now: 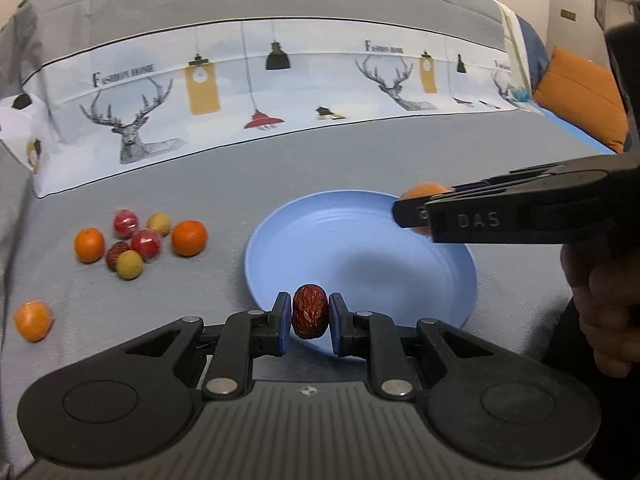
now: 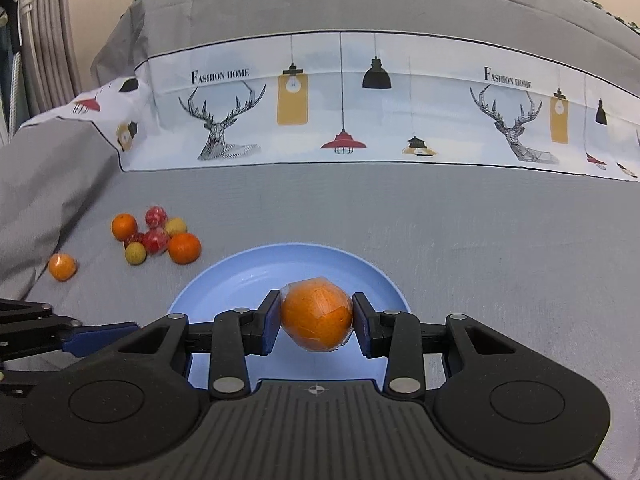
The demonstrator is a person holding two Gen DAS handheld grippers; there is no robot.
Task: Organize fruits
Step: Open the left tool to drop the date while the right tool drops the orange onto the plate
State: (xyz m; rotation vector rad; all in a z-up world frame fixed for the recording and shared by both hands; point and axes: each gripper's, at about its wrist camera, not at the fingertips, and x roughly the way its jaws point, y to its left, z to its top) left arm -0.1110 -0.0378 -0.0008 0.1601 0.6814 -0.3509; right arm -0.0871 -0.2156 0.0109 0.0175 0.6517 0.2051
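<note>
My left gripper (image 1: 310,318) is shut on a wrinkled red date (image 1: 310,312), held over the near rim of a light blue plate (image 1: 360,248). My right gripper (image 2: 316,320) is shut on a wrapped orange (image 2: 316,314) above the same plate (image 2: 248,280); from the left wrist view it (image 1: 416,216) reaches in from the right over the plate's far right rim, with the orange (image 1: 426,190) partly hidden behind its fingers. A cluster of fruit (image 1: 140,242) lies on the grey cloth left of the plate: oranges, red wrapped fruits, yellowish ones and a date. One orange (image 1: 34,320) lies apart, nearer left.
The grey sheet (image 2: 480,240) covers a bed, with a patterned deer-and-lamp band (image 2: 340,120) behind. An orange cushion (image 1: 580,96) sits at far right. A person's hand (image 1: 604,312) holds the right gripper. The left gripper's arm (image 2: 60,332) enters the right wrist view at lower left.
</note>
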